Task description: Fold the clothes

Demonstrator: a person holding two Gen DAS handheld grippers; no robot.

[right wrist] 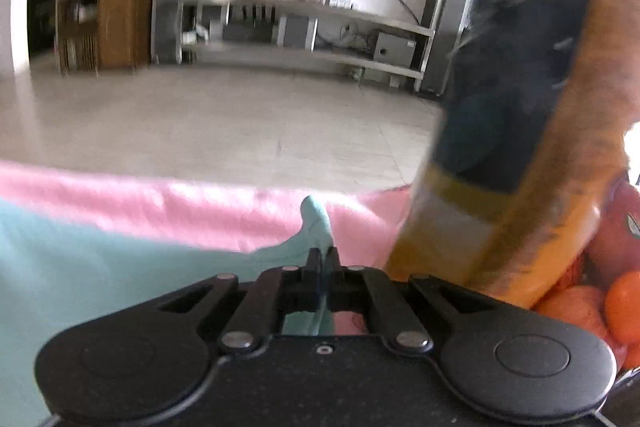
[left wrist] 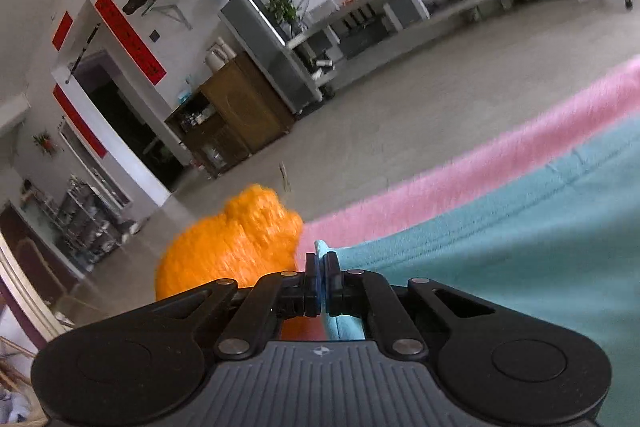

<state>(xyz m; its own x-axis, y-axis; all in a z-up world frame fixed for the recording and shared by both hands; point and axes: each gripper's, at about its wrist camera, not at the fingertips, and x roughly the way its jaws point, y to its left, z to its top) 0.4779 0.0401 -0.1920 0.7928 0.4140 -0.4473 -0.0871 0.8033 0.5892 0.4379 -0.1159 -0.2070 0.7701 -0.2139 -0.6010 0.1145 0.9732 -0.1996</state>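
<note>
Nearest in the left wrist view, the left gripper [left wrist: 321, 267] is pinched tight on a corner of the teal garment [left wrist: 520, 267]. A little bit of teal cloth pokes up between its black fingers [left wrist: 310, 275]. In the right wrist view, the right gripper [right wrist: 321, 259] is closed the same way on another corner of the same cloth.

The garment lies spread out on a pink blanket [left wrist: 460, 183]. Just left of the left gripper sits a fuzzy orange thing [left wrist: 232, 247]. By the right gripper stands a big orange and dark shape [right wrist: 500, 147], maybe a soft toy, but it is too blurry to be sure.

Farther off is the pale floor [right wrist: 220, 123].

I think the folding is only starting. Both corners are held, but no fold shows yet.
</note>
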